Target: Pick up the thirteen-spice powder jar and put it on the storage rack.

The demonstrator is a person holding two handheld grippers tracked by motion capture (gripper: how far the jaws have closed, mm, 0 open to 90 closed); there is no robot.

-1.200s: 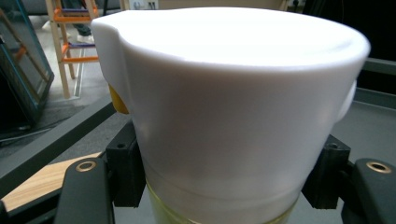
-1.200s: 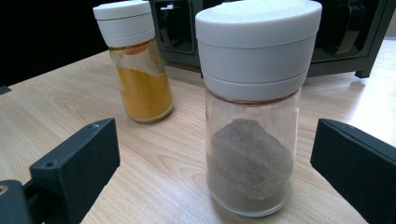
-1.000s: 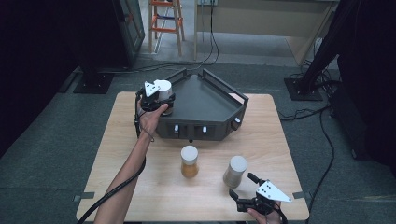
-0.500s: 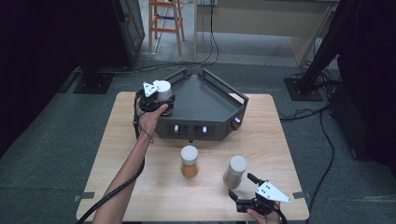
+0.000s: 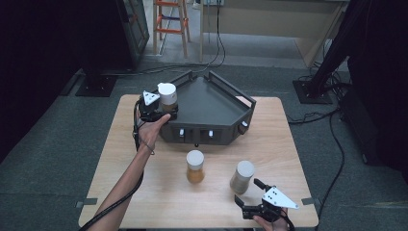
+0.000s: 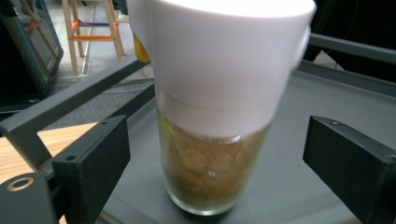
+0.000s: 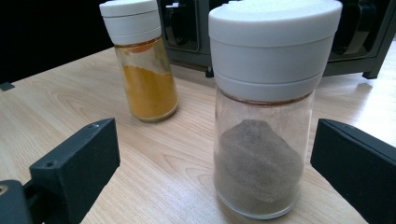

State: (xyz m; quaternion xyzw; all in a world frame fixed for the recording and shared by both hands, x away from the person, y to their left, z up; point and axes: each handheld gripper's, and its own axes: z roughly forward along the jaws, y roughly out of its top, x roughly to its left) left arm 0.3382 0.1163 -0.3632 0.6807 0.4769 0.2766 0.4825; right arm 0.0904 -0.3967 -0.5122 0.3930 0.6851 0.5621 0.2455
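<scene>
A white-lidded jar of greenish-brown spice (image 5: 167, 93) (image 6: 212, 172) stands upright on the near left corner of a dark grey three-cornered tray (image 5: 226, 103) (image 6: 327, 93). My left gripper (image 5: 164, 111) (image 6: 217, 128) is open. Its jaws have just been opening and now flank the jar with a gap on each side. A jar of grey powder (image 5: 242, 176) (image 7: 261, 154) stands on the table between the open jaws of my right gripper (image 5: 248, 190) (image 7: 215, 126), untouched. A jar of orange powder (image 5: 195, 166) (image 7: 144, 79) stands to its left.
The tray has raised rails and sits at the back of the wooden table (image 5: 125, 159). Cables, a black stand base (image 5: 315, 91) and an orange stool (image 5: 169, 24) are on the floor beyond the table.
My left gripper has let go of the jar on the tray and drawn back slightly toward the person. The jar stays put. My right gripper has not moved.
</scene>
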